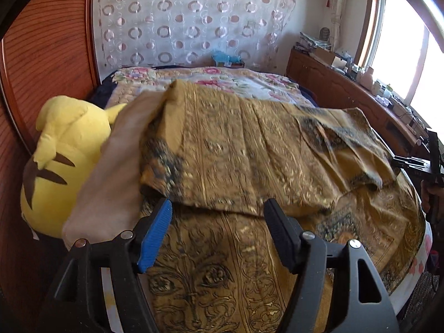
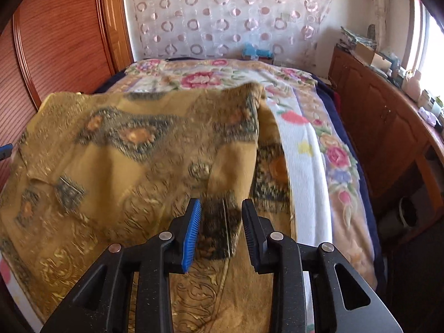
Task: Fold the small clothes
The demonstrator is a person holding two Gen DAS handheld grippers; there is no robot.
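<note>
Both grippers, left gripper (image 1: pixel 217 231) and right gripper (image 2: pixel 222 231), gape wide and grip nothing, with the mustard patterned garment (image 1: pixel 249 149) on the bed (image 2: pixel 308 149) folded over once; judged roughly midway, further folds remaining.

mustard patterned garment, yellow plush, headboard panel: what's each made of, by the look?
Mustard patterned garment: thin woven fabric, probably cotton or rayon, matte; it drapes and creases softly.
Yellow plush: short-pile fleece over stuffing; stitched seams, rounded bulk.
Headboard panel: reddish wood or veneer, satin finish; fine horizontal ribbing. Solid or laminate, cannot tell.
</note>
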